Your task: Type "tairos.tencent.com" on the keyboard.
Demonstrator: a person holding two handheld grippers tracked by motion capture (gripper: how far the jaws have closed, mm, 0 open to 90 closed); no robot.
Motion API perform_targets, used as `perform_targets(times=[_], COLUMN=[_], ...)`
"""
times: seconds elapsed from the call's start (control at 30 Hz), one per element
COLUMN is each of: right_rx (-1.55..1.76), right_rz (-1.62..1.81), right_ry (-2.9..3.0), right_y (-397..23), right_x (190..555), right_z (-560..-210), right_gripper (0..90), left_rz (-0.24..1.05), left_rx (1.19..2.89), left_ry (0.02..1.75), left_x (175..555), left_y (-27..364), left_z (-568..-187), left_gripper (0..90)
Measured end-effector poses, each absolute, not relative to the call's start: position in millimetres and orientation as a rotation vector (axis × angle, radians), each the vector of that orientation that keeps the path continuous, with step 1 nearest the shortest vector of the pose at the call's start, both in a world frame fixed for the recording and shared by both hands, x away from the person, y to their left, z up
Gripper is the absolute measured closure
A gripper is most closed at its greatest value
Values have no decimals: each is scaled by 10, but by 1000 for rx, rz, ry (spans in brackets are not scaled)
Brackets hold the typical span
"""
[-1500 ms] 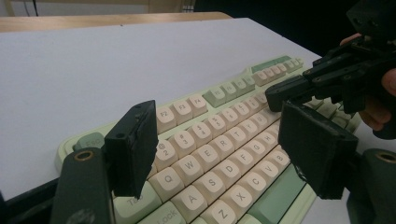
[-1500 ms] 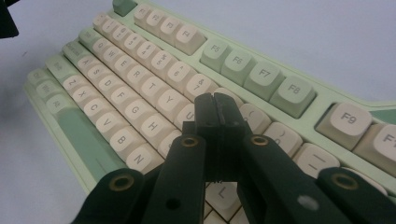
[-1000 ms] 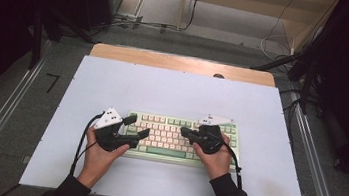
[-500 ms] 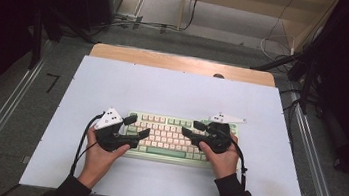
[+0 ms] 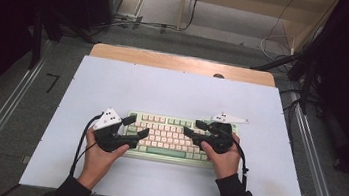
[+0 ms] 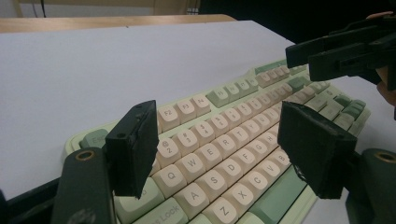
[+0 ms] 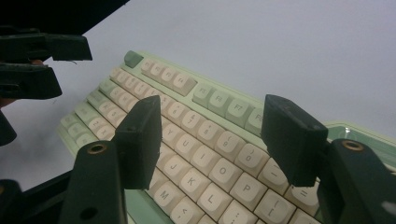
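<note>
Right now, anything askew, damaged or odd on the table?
Nothing stands out. The keyboard lies flat and square on the white table, keys all seated as far as the views show. Both hand-held grippers, left and right, hover open over its ends, nothing between the jaws.

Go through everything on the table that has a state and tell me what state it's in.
keyboard: flat on the table, keys up, ungripped.
left gripper: open above the keyboard's left end, holding nothing.
right gripper: jaws just opened, nothing between them, above the right end.
</note>
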State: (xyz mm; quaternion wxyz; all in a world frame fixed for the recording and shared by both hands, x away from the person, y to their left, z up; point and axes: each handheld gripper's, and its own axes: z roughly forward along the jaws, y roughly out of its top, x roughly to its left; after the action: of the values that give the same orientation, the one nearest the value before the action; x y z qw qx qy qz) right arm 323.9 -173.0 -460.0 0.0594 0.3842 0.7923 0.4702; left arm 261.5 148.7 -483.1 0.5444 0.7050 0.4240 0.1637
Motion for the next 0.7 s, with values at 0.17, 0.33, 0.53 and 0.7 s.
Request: perform_targets(times=[0.17,0.33,0.53,0.7], right_rx=[1162,1158,1167,1169], right_rz=[1433,1429,1424,1422], right_ry=[2385,2391,2390,2387], right_y=[-1748,-1746,-1750,-1756], right_x=[3244,3242,3245,3252], right_z=[-4579,-4581,-4585,-4584], right_gripper=[367,367,367,368], left_rz=[387,383,368,363], left_rx=[1675,1662,1660,1669], left_ry=[1006,1006,1000,995], left_x=[2603,2618,2626,2663], left_y=[1485,1475,1440,1395], left_z=[-4832,-4821,-4815,-4819], left_gripper=[298,301,312,324])
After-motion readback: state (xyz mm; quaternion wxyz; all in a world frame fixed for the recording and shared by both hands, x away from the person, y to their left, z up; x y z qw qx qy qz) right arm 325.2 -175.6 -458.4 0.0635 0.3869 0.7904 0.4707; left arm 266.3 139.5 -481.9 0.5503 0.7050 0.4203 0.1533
